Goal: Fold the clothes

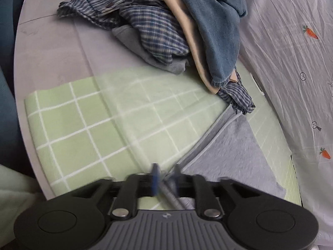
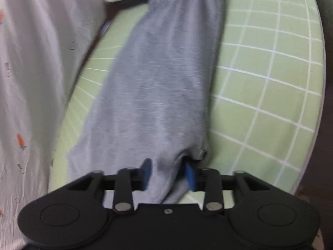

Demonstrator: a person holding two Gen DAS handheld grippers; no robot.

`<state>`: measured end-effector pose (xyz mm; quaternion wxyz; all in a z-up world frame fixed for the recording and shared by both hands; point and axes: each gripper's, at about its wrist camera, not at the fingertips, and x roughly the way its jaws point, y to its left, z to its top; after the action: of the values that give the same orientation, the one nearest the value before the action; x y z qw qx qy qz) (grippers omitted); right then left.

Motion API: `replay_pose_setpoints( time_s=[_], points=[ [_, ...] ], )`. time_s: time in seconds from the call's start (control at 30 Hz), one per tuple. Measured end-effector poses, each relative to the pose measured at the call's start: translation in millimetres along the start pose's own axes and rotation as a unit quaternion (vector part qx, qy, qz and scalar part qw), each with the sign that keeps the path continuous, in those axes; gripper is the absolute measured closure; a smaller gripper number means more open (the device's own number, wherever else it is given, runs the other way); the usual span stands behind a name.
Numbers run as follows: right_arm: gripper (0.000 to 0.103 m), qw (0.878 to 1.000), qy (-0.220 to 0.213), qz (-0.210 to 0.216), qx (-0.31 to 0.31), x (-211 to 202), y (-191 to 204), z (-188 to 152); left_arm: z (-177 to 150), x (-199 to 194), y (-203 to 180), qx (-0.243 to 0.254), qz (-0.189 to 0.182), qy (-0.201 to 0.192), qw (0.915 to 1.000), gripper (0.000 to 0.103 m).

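Right now my left gripper (image 1: 165, 179) is pinched tight on a hem of the grey pants (image 2: 158, 79), low in the frame, with the heap of clothes (image 1: 166, 25) at upper centre. My right gripper (image 2: 168, 174) clamps a bunched fold of them, laid long up the green checked mat (image 2: 266, 87). Uneven pulling could, I judge, slip either hem and skew the fold.

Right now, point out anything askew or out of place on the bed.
The crumpled heap of unfolded clothes, plaid shirts under a blue fleece, sprawls on the green checked sheet, one plaid sleeve trailing to the grey garment. That grey sweatpants leg lies slightly diagonal to the sheet's grid. Nothing looks damaged or spilled.
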<state>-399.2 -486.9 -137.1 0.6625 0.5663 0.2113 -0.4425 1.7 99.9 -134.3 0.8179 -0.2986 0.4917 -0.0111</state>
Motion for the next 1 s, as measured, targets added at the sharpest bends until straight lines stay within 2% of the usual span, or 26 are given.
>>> replay_pose_setpoints(
  time_s=[0.03,0.07,0.1,0.2,0.23,0.3,0.4,0.5,0.6,0.7,0.83,1.0],
  points=[
    [0.043,1.000,-0.002,-0.003,-0.013,-1.4,4.2,-2.6,-0.8,-0.9,-1.3,0.008,0.002,-0.001,1.0000,0.054],
    [0.033,1.000,-0.004,-0.005,-0.026,-2.9,8.4,-5.1,-1.7,-1.7,-2.6,0.016,0.004,-0.001,0.9999,0.050],
    [0.027,0.999,-0.006,-0.008,-0.039,-4.3,12.5,-7.7,-2.1,-2.0,-5.2,0.027,0.008,0.000,0.9996,0.050],
    [0.021,0.996,-0.015,-0.020,-0.083,-8.6,26.5,-14.8,-2.2,-0.4,-16.7,0.060,0.023,0.004,0.9979,0.043],
    [0.019,0.994,-0.021,-0.028,-0.100,-10.3,32.5,-17.0,-2.6,0.6,-20.3,0.069,0.025,0.005,0.9973,0.037],
    [0.010,0.990,-0.037,-0.040,-0.130,-14.4,43.6,-21.4,-4.3,3.8,-27.9,0.088,0.031,0.008,0.9956,0.034],
    [0.007,0.982,-0.056,-0.052,-0.172,-14.8,66.4,-24.5,-7.9,10.6,-40.1,0.128,0.040,0.010,0.9909,0.030],
    [0.002,0.975,-0.065,-0.055,-0.207,-13.2,81.2,-28.0,-8.5,18.6,-54.9,0.179,0.050,0.001,0.9826,0.027],
    [0.001,0.963,-0.064,-0.072,-0.250,-6.4,96.1,-36.2,-6.6,28.4,-68.7,0.221,0.060,-0.007,0.9734,0.027],
    [0.001,0.949,-0.061,-0.095,-0.293,0.1,104.2,-45.9,-4.2,40.0,-79.7,0.254,0.054,-0.002,0.9658,0.027],
    [0.001,0.944,-0.051,-0.101,-0.311,5.1,109.8,-52.9,-5.0,48.4,-90.0,0.287,0.042,-0.008,0.9570,0.028],
    [0.001,0.942,-0.043,-0.113,-0.313,8.9,111.3,-56.4,-7.4,57.1,-93.5,0.303,0.011,-0.016,0.9527,0.033]
  ],
)
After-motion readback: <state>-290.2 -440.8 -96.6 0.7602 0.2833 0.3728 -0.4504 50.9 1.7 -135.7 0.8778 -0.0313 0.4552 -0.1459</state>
